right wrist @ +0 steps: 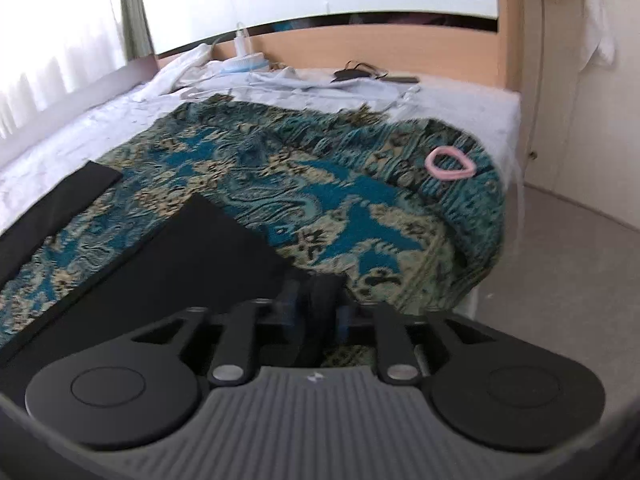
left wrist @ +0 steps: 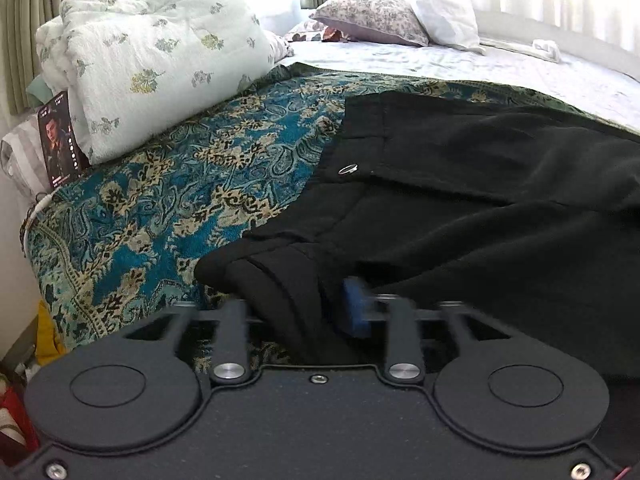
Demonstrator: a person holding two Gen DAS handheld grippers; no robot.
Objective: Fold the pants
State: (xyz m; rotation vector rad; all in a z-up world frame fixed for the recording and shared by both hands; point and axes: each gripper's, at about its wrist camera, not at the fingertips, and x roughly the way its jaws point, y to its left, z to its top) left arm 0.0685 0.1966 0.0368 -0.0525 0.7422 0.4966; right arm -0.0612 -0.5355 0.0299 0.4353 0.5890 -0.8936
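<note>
Black pants (left wrist: 460, 184) lie on a teal and cream patterned blanket (left wrist: 192, 184) on a bed. In the left wrist view the waistband end with a metal button shows, and my left gripper (left wrist: 320, 308) is shut on a fold of the waistband fabric at the near edge; one blue pad (left wrist: 356, 312) shows. In the right wrist view the two pant legs (right wrist: 188, 256) stretch away to the left, and my right gripper (right wrist: 318, 304) is shut on the near leg's hem corner, low over the blanket (right wrist: 320, 184).
A folded floral quilt (left wrist: 160, 52), a phone (left wrist: 60, 140) and pillows (left wrist: 372, 16) sit at the bed's left and head. A pink hair tie (right wrist: 450, 164) lies on the blanket corner. The wooden footboard (right wrist: 380, 48), cables and floor (right wrist: 560, 280) are to the right.
</note>
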